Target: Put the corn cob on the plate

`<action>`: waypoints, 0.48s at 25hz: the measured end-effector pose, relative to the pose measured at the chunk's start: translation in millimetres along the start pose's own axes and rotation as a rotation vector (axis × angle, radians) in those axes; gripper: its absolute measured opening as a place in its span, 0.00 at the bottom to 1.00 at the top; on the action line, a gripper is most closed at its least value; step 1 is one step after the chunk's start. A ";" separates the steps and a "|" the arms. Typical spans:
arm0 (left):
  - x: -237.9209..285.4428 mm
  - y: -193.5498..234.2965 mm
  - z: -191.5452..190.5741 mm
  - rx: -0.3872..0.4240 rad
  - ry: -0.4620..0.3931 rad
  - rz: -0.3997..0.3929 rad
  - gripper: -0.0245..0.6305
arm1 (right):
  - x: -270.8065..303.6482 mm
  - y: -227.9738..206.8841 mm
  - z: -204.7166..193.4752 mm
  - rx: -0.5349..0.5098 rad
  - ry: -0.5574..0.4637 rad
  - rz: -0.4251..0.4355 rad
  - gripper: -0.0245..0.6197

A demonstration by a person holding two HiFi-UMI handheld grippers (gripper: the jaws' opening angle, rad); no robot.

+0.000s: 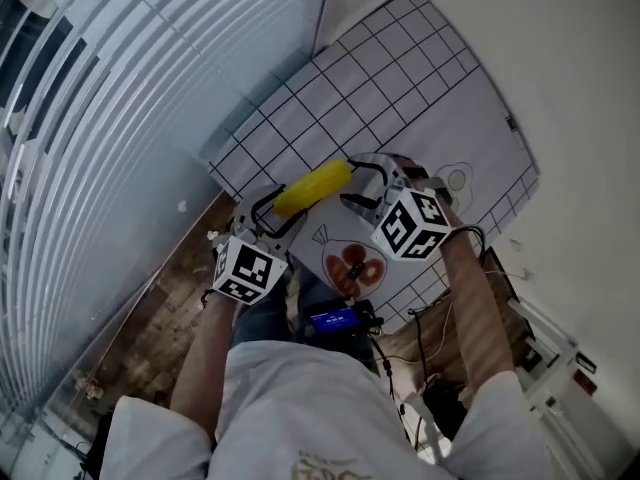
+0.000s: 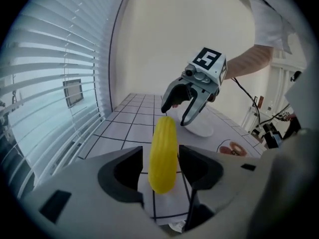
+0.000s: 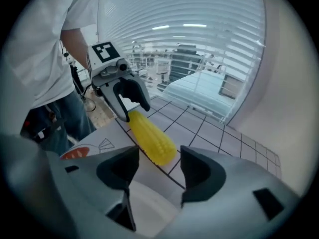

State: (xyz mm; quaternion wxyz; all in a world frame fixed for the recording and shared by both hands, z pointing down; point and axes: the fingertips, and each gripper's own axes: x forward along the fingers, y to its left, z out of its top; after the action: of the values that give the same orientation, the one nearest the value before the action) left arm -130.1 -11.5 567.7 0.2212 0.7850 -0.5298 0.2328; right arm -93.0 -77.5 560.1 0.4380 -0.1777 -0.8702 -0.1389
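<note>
Gripping: nothing. Both pairs of jaws stand apart.
left gripper (image 2: 160,158): jaws wide. The near end of the corn cob (image 2: 163,153) sits between them, with a clear gap on the left side. The right pad is just beside the cob, with no squeeze visible.
right gripper (image 3: 159,158): jaws wide. The cob's other end lies in line with the gap, just ahead of the pads, with space on both sides.
corn cob: yellow, centre of the head view. It lies lengthwise between the two grippers, running from lower left to upper right. It looks to rest on the mat, but I cannot tell whether it actually touches.
plate (image 2: 203,130): white, right of centre in the left gripper view. It is past the cob's far end, under the right gripper. The cob is not on it.
mat (image 1: 400,58): white with a black grid, upper centre to right in the head view. A red-orange food print (image 1: 355,266) sits at its lower edge.
blinds (image 1: 120,118): fill the left side of the head view.
grippers facing: each camera shows the other gripper's jaws at the opposite end of the cob.
</note>
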 end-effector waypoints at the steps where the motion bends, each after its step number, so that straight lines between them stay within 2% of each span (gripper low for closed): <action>1: 1.3 -0.8 -1.6 0.009 0.012 -0.001 0.39 | 4.2 1.7 -1.1 -0.041 0.029 0.028 0.46; 7: 11.3 -2.1 -7.9 0.039 0.056 -0.014 0.41 | 27.4 11.0 1.2 -0.289 0.145 0.126 0.50; 12: 19.3 -0.7 -13.7 0.065 0.100 -0.027 0.41 | 45.7 17.6 0.3 -0.423 0.211 0.172 0.50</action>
State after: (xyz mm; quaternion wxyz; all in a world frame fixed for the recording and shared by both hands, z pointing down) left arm -124.8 -17.2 590.1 0.2246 0.7863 -0.4996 0.2857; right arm -110.9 -53.0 598.5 0.4899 -0.3233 -0.7528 -0.2980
